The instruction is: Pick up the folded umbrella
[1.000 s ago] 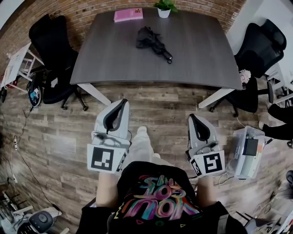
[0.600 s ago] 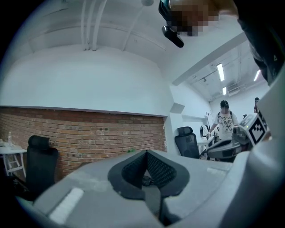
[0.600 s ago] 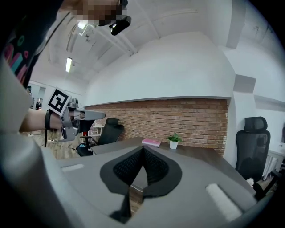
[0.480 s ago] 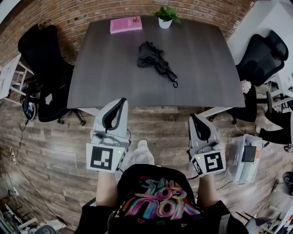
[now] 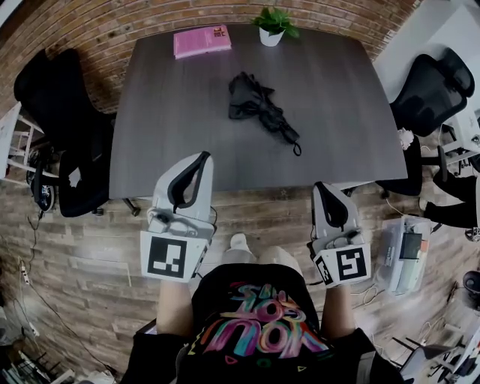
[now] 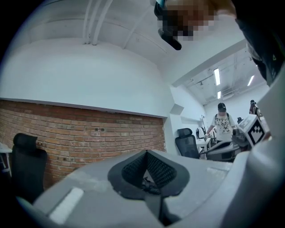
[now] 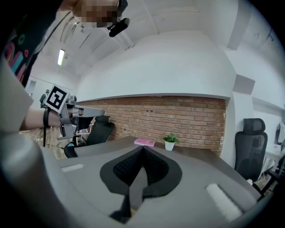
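The folded black umbrella [image 5: 259, 111] lies on the dark grey table [image 5: 172, 127], a little beyond its middle, with its handle and strap pointing to the near right. My left gripper [image 5: 201, 158] hangs over the table's near edge, shut and holding nothing. My right gripper [image 5: 321, 186] is just short of that edge, also shut and holding nothing. Both are well short of the umbrella. In the left gripper view the left gripper [image 6: 146, 152] has its jaw tips touching. The right gripper view shows the right gripper [image 7: 143, 148] the same way.
A pink book [image 5: 201, 40] and a small potted plant [image 5: 273, 22] sit at the table's far edge by the brick wall. Black office chairs stand at the left [image 5: 52, 112] and right [image 5: 431, 94]. A white box [image 5: 405, 259] lies on the floor at right. A person [image 6: 221, 124] stands far off.
The table and umbrella have come nearer in the head view as I walk toward them. Both grippers have travelled forward to the table's near edge, still shut.
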The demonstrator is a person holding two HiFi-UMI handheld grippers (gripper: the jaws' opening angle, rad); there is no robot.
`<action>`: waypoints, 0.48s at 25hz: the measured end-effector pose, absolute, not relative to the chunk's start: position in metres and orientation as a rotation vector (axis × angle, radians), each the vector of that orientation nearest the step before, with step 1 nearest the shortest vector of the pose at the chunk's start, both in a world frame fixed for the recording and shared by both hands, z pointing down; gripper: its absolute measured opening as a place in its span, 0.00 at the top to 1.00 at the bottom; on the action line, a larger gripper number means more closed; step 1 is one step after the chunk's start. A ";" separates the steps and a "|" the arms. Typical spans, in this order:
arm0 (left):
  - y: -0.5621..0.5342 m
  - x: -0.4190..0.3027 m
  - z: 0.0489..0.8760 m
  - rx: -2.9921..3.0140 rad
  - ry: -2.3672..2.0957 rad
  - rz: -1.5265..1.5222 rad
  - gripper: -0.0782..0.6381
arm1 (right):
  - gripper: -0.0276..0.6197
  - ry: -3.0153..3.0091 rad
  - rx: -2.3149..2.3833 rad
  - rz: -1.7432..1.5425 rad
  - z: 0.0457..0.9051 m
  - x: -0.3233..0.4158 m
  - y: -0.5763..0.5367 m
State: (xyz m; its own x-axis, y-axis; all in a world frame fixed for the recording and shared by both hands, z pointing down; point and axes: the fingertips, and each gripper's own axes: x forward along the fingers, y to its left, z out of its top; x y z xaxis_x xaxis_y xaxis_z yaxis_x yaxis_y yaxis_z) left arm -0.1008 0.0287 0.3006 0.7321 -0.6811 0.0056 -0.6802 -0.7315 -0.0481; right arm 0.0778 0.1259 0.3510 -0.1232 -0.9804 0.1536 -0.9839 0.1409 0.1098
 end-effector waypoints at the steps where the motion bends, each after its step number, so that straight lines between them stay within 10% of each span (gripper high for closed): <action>1: 0.025 -0.100 0.303 -2.890 1.130 -0.038 0.89 | 0.96 -2.217 1.944 0.036 0.354 0.076 0.124; 12: -0.013 -0.077 0.340 -2.938 1.145 -0.118 0.89 | 0.95 -2.199 1.944 0.150 0.387 0.104 0.087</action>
State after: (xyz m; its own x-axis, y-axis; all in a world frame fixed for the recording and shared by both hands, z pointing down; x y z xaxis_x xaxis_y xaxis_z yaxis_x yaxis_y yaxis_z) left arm -0.0769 -0.0133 0.3401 0.7340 -0.6751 0.0745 -0.6761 -0.7366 -0.0142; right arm 0.1040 0.0866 0.3869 -0.1130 -0.9695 0.2175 -0.9901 0.1283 0.0576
